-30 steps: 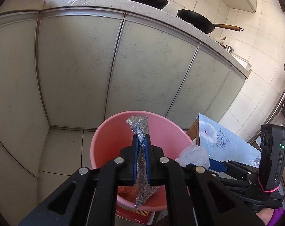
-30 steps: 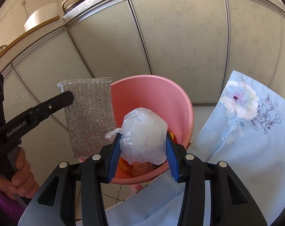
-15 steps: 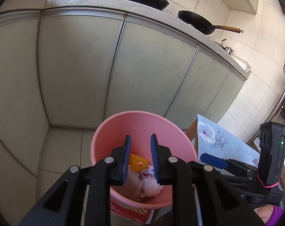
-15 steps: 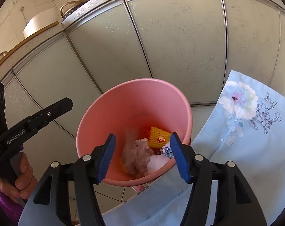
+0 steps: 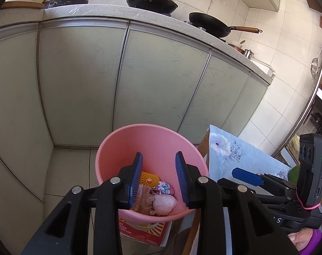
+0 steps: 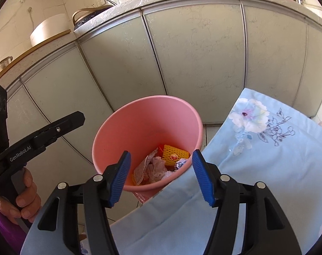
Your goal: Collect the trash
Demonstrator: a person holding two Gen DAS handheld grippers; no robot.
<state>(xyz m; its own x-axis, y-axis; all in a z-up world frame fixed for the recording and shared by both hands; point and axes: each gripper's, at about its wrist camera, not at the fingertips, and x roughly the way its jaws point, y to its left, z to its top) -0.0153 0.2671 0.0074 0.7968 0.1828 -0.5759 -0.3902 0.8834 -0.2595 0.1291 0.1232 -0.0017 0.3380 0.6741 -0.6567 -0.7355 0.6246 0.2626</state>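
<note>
1. Beside the pale-green kitchen cabinet doors, the left gripper hangs over the bin; its ribbed blue jaws have just been opening, with nothing between them.
2. Below, the round pink plastic bin holds the trash: a yellow foam fruit net, crumpled film, a balled bag.
3. At right, the right gripper is released and empty above the floral light-blue cloth, apparently freed for more litter.
</note>
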